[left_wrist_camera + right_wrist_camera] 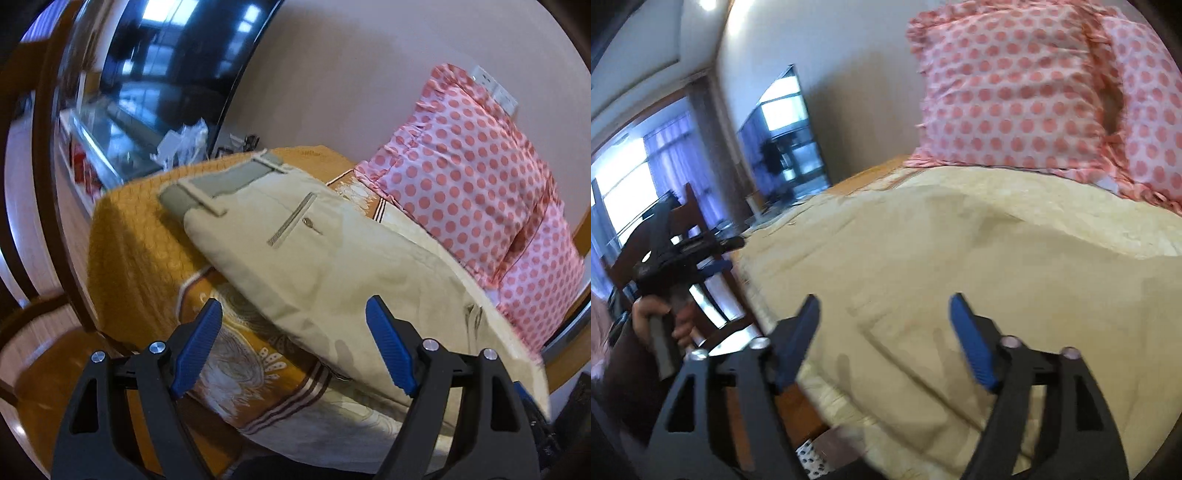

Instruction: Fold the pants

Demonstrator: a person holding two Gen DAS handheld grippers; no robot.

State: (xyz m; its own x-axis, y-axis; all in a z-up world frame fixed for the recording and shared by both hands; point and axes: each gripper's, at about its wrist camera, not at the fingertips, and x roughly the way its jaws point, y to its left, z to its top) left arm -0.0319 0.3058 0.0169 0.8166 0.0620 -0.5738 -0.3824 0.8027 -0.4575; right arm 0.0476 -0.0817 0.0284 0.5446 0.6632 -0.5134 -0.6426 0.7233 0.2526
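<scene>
Beige pants [317, 258] lie flat on the bed, waistband with grey lining at the far end and a back pocket with a button facing up. My left gripper [293, 314] is open and empty, its blue pads hovering over the near part of the pants. In the right wrist view the pants [960, 266] fill the middle, with a fold crease running near the front. My right gripper [882, 306] is open and empty just above the cloth. The left gripper [683, 258], held in a hand, shows at the left edge of that view.
An orange patterned bedspread [136, 236] covers the bed. Pink polka-dot pillows [472, 192] [1027, 85] lie against the wall beyond the pants. A dark TV screen [177, 59] and a wooden chair [676, 221] stand off the bed's far side.
</scene>
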